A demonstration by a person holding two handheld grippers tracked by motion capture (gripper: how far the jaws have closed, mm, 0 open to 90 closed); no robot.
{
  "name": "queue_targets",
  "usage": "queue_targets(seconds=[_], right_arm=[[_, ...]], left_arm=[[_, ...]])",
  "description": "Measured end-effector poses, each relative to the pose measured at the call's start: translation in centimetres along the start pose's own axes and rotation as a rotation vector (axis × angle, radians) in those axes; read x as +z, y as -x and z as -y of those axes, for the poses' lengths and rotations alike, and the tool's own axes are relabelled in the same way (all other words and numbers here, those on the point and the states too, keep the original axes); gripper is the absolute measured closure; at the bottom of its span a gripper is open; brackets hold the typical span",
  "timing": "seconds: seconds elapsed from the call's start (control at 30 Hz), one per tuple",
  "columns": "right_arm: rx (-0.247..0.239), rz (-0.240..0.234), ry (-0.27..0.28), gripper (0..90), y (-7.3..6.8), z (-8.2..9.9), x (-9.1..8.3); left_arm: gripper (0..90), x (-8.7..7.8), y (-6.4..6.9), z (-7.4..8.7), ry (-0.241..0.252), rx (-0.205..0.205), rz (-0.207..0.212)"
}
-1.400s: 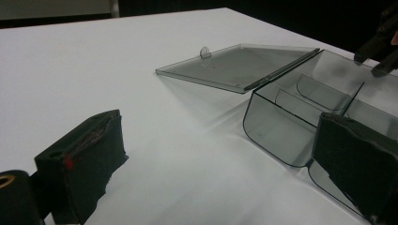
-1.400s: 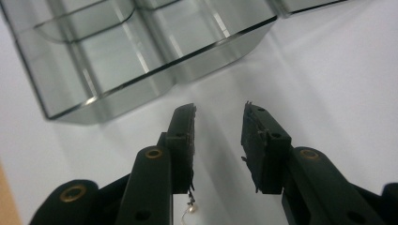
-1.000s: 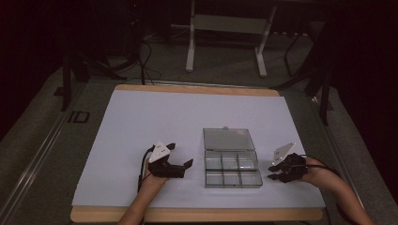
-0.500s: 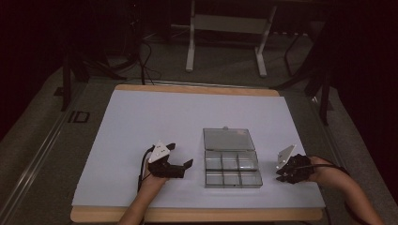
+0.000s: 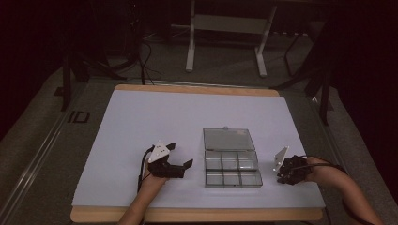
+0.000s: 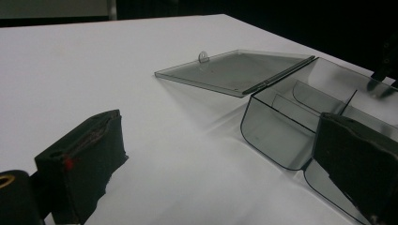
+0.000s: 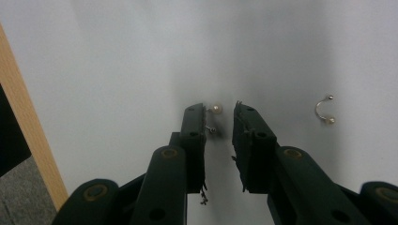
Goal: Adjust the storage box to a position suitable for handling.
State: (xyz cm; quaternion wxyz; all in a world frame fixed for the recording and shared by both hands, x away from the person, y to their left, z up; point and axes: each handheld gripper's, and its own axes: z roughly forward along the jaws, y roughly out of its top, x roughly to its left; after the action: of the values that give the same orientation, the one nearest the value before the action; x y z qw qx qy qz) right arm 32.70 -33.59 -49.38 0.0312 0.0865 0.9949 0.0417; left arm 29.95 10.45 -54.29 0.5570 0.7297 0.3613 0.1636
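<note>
A clear plastic compartment box (image 5: 232, 169) lies open on the white table sheet (image 5: 187, 117), its lid (image 5: 228, 139) flat behind it. In the left gripper view the box (image 6: 281, 126) is close on the right, with the lid (image 6: 234, 70) beyond. My left gripper (image 5: 177, 156) rests open just left of the box, its jaws (image 6: 211, 159) wide apart and empty. My right gripper (image 5: 283, 176) points down at the sheet right of the box. Its jaws have just been closing and stand narrowly open (image 7: 219, 112) around a small pearl earring (image 7: 216, 108). A curved earring (image 7: 324, 108) lies to the right.
The table's wooden edge (image 7: 28, 131) runs close on the left of the right gripper view. Table legs and cables (image 5: 225, 42) stand on the floor beyond the far edge. The box compartments look empty.
The right gripper has dipped slightly toward the sheet, to the right of the box. The left gripper has stayed still.
</note>
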Motion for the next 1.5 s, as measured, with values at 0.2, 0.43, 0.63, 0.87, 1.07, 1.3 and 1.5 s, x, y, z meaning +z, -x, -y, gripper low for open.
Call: queue_targets(seconds=[0.2, 0.43, 0.63, 0.87, 1.07, 1.3, 1.5], right_arm=[[-0.018, -0.003, -0.021, 74.3, 0.1, -0.3, 0.3], [-0.017, -0.013, -0.047, 77.0, 0.0, -0.7, 0.4], [-0.043, -0.012, -0.081, 80.7, -0.2, -1.2, 0.5], [-0.052, -0.012, -0.094, 82.4, -0.3, -1.4, 0.5], [-0.057, -0.021, -0.090, 86.0, -0.3, -1.4, 0.4], [-0.058, -0.016, -0.087, 86.4, -0.2, -1.4, 0.2], [-0.060, -0.023, -0.086, 86.5, -0.1, -1.5, -0.3]], left_arm=[[3.3, 0.0, 0.0, 0.0, -0.001, 0.001, 0.000], [3.3, 0.0, 0.0, 0.0, -0.004, 0.003, 0.000], [3.4, 0.1, 0.1, 0.0, -0.004, 0.006, -0.001], [3.4, 0.0, 0.1, 0.0, -0.003, 0.006, -0.001], [3.4, 0.1, 0.1, 0.0, -0.005, 0.004, -0.001], [3.4, 0.1, 0.1, 0.0, -0.005, 0.005, 0.000], [3.4, 0.0, 0.0, 0.0, -0.003, 0.001, 0.000]])
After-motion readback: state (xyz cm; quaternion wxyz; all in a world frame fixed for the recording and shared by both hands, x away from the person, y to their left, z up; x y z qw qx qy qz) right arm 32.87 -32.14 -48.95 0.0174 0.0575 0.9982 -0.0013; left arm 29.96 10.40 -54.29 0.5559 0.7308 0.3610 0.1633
